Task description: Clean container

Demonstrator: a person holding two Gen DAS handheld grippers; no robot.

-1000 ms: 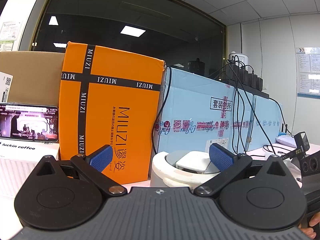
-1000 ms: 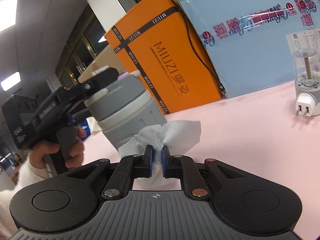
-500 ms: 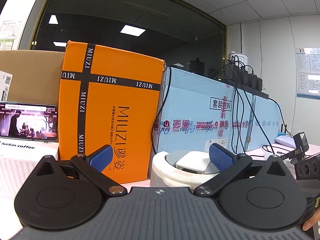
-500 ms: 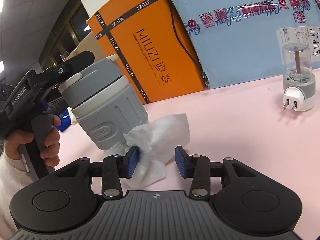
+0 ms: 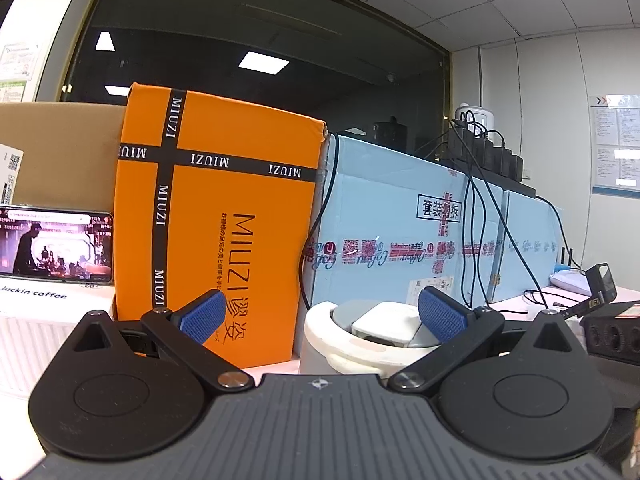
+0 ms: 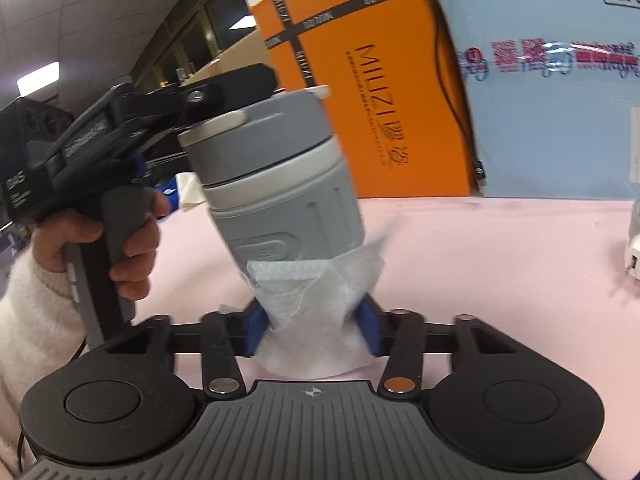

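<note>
A grey and white lidded container [image 6: 280, 184] stands on the pink table; its white lid top [image 5: 376, 336] shows in the left wrist view. My left gripper [image 5: 320, 316] is wide open, its blue pads either side of the lid; in the right wrist view its black fingers [image 6: 224, 88] reach over the lid. My right gripper [image 6: 312, 332] is open about a hand-width, with a white wipe [image 6: 316, 300] between its pads, pressed against the container's lower side.
An orange MIUZI box [image 5: 216, 216] and a blue carton [image 5: 404, 224] stand behind the container. A phone playing video [image 5: 56, 246] leans at the left. A small plug-in device [image 6: 634, 248] sits at the right on the pink table [image 6: 500, 264].
My right gripper opened from shut on the wipe, moved up to the container and now presses the wipe against its base. The left gripper has hardly moved.
</note>
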